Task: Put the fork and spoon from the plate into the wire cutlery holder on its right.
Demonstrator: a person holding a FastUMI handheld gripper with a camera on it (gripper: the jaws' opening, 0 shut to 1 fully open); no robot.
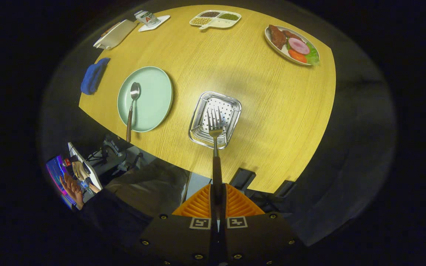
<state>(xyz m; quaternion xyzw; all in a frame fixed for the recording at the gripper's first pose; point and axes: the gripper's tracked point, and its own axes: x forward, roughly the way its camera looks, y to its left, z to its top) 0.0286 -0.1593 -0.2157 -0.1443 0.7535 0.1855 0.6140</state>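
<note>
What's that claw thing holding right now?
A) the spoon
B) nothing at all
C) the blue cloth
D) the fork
D: the claw is shut on the fork by its handle, tines hanging over the wire cutlery holder, while the spoon lies on the green plate.

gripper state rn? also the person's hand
Gripper: shut on the fork, tines over the wire cutlery holder.
Person's hand: beside the table, open; cannot tell if it holds anything.
</note>
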